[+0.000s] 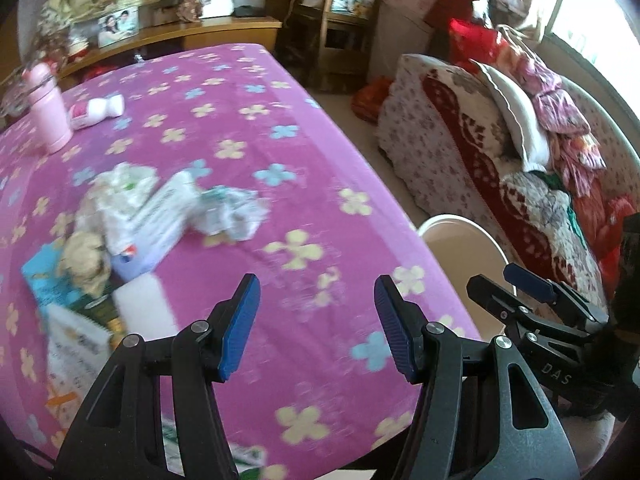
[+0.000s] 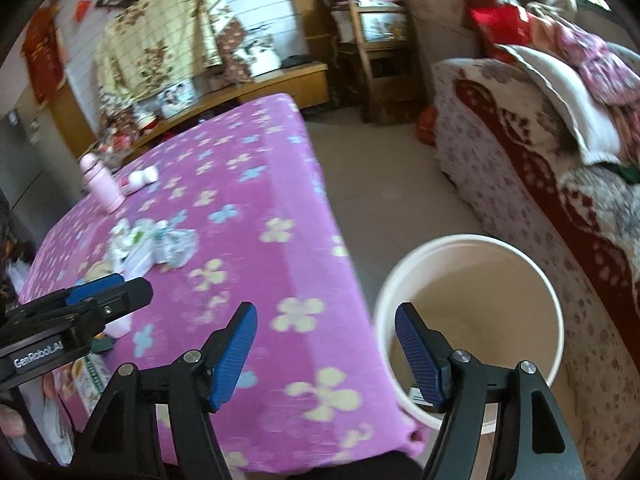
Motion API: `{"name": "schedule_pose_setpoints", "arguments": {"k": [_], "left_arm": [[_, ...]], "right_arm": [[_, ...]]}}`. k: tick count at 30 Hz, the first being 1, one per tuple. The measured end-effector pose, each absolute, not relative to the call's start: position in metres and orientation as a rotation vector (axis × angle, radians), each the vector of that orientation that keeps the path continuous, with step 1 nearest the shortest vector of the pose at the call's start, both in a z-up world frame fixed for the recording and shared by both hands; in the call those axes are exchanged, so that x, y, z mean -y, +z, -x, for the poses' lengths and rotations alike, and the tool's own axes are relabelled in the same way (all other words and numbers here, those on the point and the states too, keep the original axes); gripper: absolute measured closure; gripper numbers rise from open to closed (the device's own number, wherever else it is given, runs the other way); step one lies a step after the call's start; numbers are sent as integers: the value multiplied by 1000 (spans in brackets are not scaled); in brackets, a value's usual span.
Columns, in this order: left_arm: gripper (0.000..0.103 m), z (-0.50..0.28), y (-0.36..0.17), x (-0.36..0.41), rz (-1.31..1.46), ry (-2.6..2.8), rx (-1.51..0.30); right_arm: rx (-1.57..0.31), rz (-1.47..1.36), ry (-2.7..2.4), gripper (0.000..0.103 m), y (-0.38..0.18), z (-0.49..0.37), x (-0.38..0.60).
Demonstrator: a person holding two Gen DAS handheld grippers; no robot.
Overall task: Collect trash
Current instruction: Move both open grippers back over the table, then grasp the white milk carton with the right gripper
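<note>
Crumpled white paper trash lies on the pink flowered tablecloth, ahead-left of the empty, spread left gripper; the right gripper, equally spread and farther away, borders the cream round bin.

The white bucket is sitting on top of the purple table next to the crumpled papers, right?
Not quite. The bucket stands on the floor beside the purple table, past its edge, as the right wrist view shows. The crumpled papers are on the table.
</note>
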State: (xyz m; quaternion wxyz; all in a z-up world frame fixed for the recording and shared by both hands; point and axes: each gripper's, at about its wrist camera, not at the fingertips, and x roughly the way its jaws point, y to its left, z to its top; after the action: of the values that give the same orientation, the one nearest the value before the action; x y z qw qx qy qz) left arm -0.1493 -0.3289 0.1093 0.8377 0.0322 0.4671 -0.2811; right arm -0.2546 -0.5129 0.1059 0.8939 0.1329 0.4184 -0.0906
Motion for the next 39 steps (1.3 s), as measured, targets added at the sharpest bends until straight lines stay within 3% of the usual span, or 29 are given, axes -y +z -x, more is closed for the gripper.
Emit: {"name": "schedule_pose_setpoints", "arguments": {"k": [19, 39], "left_arm": [[45, 138, 84, 170, -32, -378, -1061], [45, 141, 77, 97, 44, -285, -1086]], "right_arm": [[-978, -138, 150, 33, 94, 227, 381], [-1096, -19, 477, 33, 67, 220, 272]]}}
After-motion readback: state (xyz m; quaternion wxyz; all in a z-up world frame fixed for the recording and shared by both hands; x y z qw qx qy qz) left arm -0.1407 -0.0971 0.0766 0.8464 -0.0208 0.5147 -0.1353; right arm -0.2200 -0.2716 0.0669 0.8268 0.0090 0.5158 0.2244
